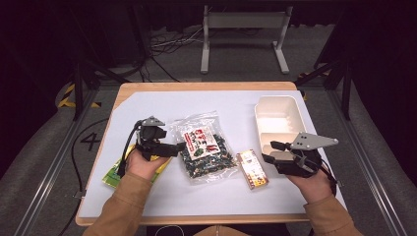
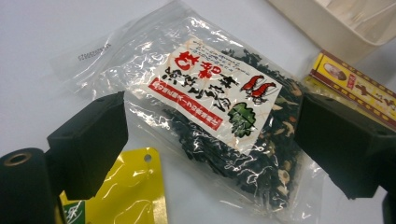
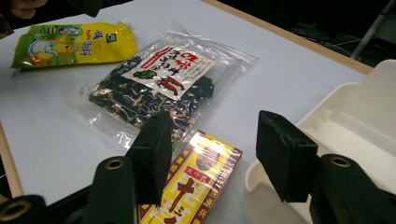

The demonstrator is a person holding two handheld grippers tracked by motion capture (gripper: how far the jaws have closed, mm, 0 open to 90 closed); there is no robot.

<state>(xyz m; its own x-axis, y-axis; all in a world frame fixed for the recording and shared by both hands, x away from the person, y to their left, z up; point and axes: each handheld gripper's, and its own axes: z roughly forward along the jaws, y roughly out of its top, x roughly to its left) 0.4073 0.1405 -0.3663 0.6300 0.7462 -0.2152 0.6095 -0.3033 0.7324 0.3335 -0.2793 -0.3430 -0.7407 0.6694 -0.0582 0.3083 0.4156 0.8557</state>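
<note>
Between the two grippers in the high view lies the clear plastic bag of dark dried greens with a white, red-lettered label [image 1: 204, 147]. Its long axis runs away from the person, slightly slanted. The left gripper [image 1: 181, 146] has its jaws spread, with their tips at the bag's near-left edge, so this hand looks the nearer one for a pick. Under the left hand [image 1: 145, 164] a yellow-green foil pouch [image 1: 112, 177] lies flat on the white counter [image 1: 147, 101]. The right gripper [image 1: 269, 151] hovers with jaws part-open and nothing between them, just past a yellow and red printed carton [image 1: 252, 169]. Beyond the right jaws stands a cream plastic box with an inner divider [image 1: 278, 118]; it looks empty.

Along the left gripper view, the bag [image 2: 210, 93] sits straight ahead of the spread jaws and between their lines, untouched by either pad, its length running diagonally across them. The pouch's yellow corner [image 2: 135, 186] lies below the left jaw, and the carton [image 2: 352, 86] beyond the right one.

Along the right gripper view, the carton [image 3: 198, 179] lies just under and ahead of the half-spread jaws, partly behind the left one. The bag [image 3: 159, 86] lies farther off, ahead and to the left. The box's rim [image 3: 355, 116] is beside the right jaw, with no contents visible.
</note>
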